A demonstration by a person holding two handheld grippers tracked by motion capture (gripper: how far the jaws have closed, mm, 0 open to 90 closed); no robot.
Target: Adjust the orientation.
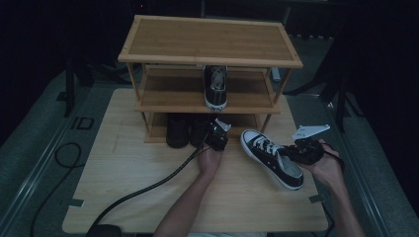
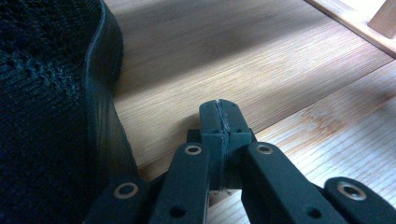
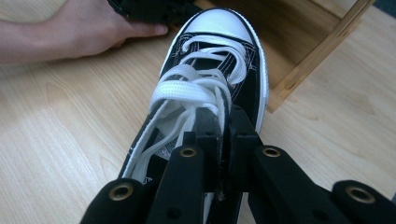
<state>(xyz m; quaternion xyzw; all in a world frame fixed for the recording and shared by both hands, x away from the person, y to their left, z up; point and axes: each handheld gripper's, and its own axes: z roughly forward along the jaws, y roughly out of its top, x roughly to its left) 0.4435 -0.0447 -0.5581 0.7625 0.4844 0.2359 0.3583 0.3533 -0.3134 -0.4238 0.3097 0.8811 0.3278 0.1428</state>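
Right gripper view looks along the right tongs, matte black plastic links with brass-ringed pivots, their jaws pinched on the side wall of a black canvas sneaker at its opening. That sneaker has flat white woven laces, a smooth white rubber toe cap and a white sole edge with a thin dark stripe. In the high view it sits right of centre, toe toward the rack, with the right tongs at its heel end and a grey three-cornered plate above them.

Left gripper view shows the left tongs pressed together on nothing, tips just above pale wood grain. Beside them at the left of the frame rises a dark knitted shoe with a smooth black sole wall.

In the high view the left tongs lie at the foot of a three-tier bamboo rack, slatted and light brown. A second black sneaker stands on its middle shelf, heel outward; dark shoes sit on the lowest tier. The rack stands on a pale laminate table with rounded corners, over grey carpet in a dim room.

Both forearms enter from the bottom edge. The left hand lies low and flat, a black cable trailing to the lower left; the right hand cups its gripper from the right.
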